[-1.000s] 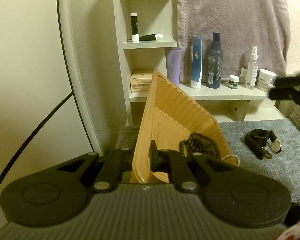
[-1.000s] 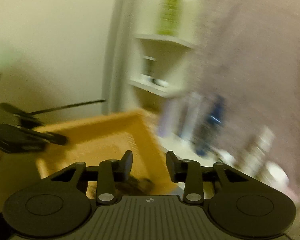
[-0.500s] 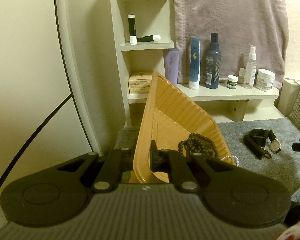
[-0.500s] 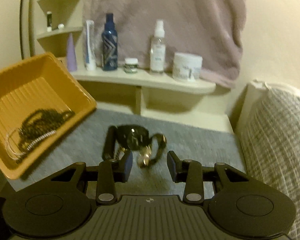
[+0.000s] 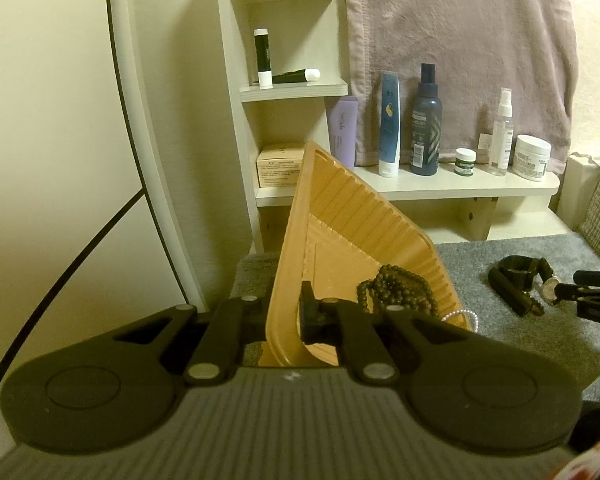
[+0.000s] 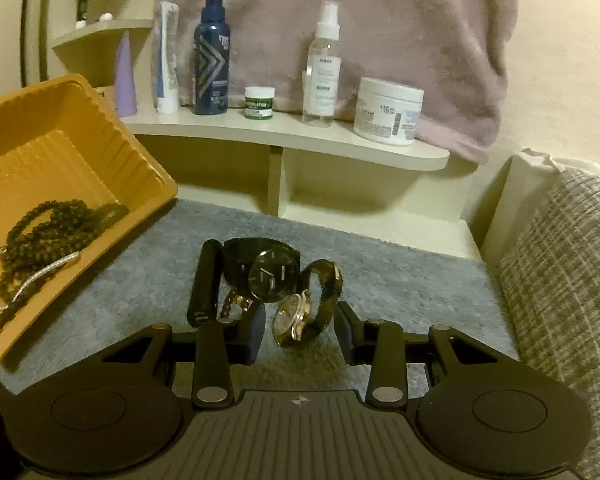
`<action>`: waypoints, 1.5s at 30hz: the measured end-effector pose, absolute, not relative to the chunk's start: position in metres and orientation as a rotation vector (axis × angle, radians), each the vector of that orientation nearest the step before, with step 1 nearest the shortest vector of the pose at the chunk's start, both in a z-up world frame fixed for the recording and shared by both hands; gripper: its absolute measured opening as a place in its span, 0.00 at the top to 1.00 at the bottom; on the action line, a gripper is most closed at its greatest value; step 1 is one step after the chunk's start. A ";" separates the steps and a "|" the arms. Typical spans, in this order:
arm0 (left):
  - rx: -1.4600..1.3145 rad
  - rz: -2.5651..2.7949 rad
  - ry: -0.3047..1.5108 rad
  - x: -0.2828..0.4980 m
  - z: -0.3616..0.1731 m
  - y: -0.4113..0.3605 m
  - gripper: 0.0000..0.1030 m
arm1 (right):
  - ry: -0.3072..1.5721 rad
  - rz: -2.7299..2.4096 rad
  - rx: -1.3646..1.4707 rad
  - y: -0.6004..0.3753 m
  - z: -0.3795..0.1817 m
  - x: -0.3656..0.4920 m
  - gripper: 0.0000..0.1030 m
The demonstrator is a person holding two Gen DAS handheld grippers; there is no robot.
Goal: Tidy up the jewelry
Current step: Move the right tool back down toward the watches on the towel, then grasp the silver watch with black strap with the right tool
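Note:
My left gripper (image 5: pixel 286 316) is shut on the rim of the orange tray (image 5: pixel 352 236) and holds it tilted up. The tray (image 6: pixel 60 140) holds a dark bead necklace (image 5: pixel 396 288) and a pale bracelet (image 6: pixel 40 276). On the grey mat (image 6: pixel 400 276) lie a gold-faced watch (image 6: pixel 294 314), a black watch (image 6: pixel 268 274) and a black stick-like case (image 6: pixel 204 280). My right gripper (image 6: pixel 300 330) is open, its fingers on either side of the gold-faced watch. The right gripper also shows in the left wrist view (image 5: pixel 580 292) beside the watches (image 5: pixel 520 280).
A white shelf (image 6: pixel 292 136) behind the mat carries bottles, tubes and jars (image 6: pixel 388 110). A mauve towel (image 5: pixel 460 40) hangs above it. A tall shelf unit (image 5: pixel 288 92) stands at the back left. A grey woven cushion (image 6: pixel 560 280) borders the mat on the right.
My right gripper swung from the tray over to the watches, dropped low and closed in until its open fingers flank the gold-faced watch. The left gripper kept the tray tilted in place.

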State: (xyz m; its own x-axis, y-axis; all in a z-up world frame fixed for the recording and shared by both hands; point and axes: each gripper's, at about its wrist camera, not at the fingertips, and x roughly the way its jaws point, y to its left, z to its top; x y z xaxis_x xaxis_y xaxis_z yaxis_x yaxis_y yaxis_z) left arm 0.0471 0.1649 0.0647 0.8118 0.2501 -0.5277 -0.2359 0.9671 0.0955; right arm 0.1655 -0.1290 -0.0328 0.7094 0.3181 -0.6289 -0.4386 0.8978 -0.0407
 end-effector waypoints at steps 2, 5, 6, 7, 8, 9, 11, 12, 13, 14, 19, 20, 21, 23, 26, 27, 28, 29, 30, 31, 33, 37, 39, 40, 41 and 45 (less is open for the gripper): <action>0.026 0.260 0.567 0.047 0.065 0.165 0.93 | 0.671 0.395 -0.189 -0.126 -0.035 0.171 0.63; 0.026 0.258 0.567 0.047 0.065 0.165 0.93 | 0.707 0.359 -0.153 -0.127 -0.040 0.179 0.63; 0.027 0.259 0.567 0.047 0.065 0.165 0.93 | 0.721 0.352 -0.127 -0.129 -0.041 0.182 0.63; 0.027 0.259 0.567 0.047 0.065 0.165 0.93 | 0.736 0.352 -0.100 -0.131 -0.043 0.184 0.63; 0.026 0.259 0.567 0.047 0.065 0.165 0.93 | 0.746 0.352 -0.082 -0.132 -0.044 0.186 0.63; 0.026 0.259 0.567 0.047 0.065 0.165 0.93 | 0.755 0.348 -0.066 -0.133 -0.046 0.187 0.63; 0.026 0.259 0.567 0.047 0.065 0.165 0.93 | 0.765 0.348 -0.022 -0.136 -0.048 0.189 0.63; 0.026 0.259 0.568 0.047 0.065 0.165 0.93 | 0.772 0.348 -0.002 -0.137 -0.048 0.190 0.63; 0.027 0.259 0.567 0.047 0.065 0.165 0.93 | 0.780 0.348 0.018 -0.138 -0.049 0.191 0.63; 0.027 0.259 0.568 0.047 0.065 0.165 0.93 | 0.787 0.348 0.033 -0.139 -0.049 0.192 0.63; 0.027 0.259 0.567 0.047 0.064 0.165 0.93 | 0.784 0.370 0.045 -0.140 -0.047 0.190 0.73; 0.028 0.259 0.568 0.047 0.064 0.165 0.93 | 0.784 0.371 0.048 -0.140 -0.047 0.189 0.74; 0.029 0.259 0.568 0.047 0.064 0.165 0.93 | 0.781 0.371 0.049 -0.141 -0.047 0.189 0.74; 0.029 0.259 0.568 0.047 0.063 0.166 0.93 | 0.771 0.369 0.031 -0.141 -0.045 0.185 0.76; 0.029 0.259 0.568 0.047 0.063 0.166 0.93 | 0.745 0.366 0.001 -0.142 -0.042 0.179 0.77; 0.030 0.259 0.568 0.047 0.063 0.166 0.93 | 0.736 0.366 -0.004 -0.143 -0.041 0.177 0.78; 0.029 0.258 0.568 0.047 0.064 0.165 0.93 | 0.729 0.367 -0.008 -0.145 -0.040 0.175 0.78; 0.029 0.258 0.568 0.047 0.064 0.165 0.93 | 0.722 0.367 -0.015 -0.146 -0.039 0.173 0.78; 0.029 0.258 0.568 0.047 0.064 0.165 0.93 | 0.714 0.365 -0.025 -0.147 -0.037 0.170 0.79; 0.029 0.258 0.568 0.047 0.064 0.166 0.93 | 0.707 0.363 -0.032 -0.148 -0.036 0.168 0.79; 0.028 0.258 0.569 0.047 0.064 0.166 0.93 | 0.697 0.357 -0.047 -0.151 -0.033 0.164 0.80; 0.029 0.259 0.568 0.047 0.064 0.165 0.93 | 0.678 0.351 -0.073 -0.157 -0.029 0.157 0.81; 0.030 0.258 0.567 0.048 0.063 0.165 0.93 | 0.671 0.346 -0.095 -0.158 -0.030 0.153 0.81; 0.031 0.257 0.567 0.048 0.064 0.165 0.93 | 0.672 0.344 -0.098 -0.159 -0.031 0.152 0.81; 0.032 0.257 0.568 0.048 0.064 0.164 0.93 | 0.678 0.341 -0.101 -0.160 -0.033 0.151 0.80; 0.035 0.256 0.569 0.048 0.064 0.164 0.93 | 0.699 0.316 -0.080 -0.163 -0.043 0.152 0.80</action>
State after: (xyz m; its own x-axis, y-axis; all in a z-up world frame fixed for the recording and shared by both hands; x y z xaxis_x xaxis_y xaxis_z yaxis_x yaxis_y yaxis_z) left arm 0.0476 0.1641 0.0641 0.8118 0.2491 -0.5282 -0.2297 0.9677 0.1034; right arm 0.1522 -0.1631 -0.0429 0.7200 0.2592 -0.6438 -0.3122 0.9494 0.0330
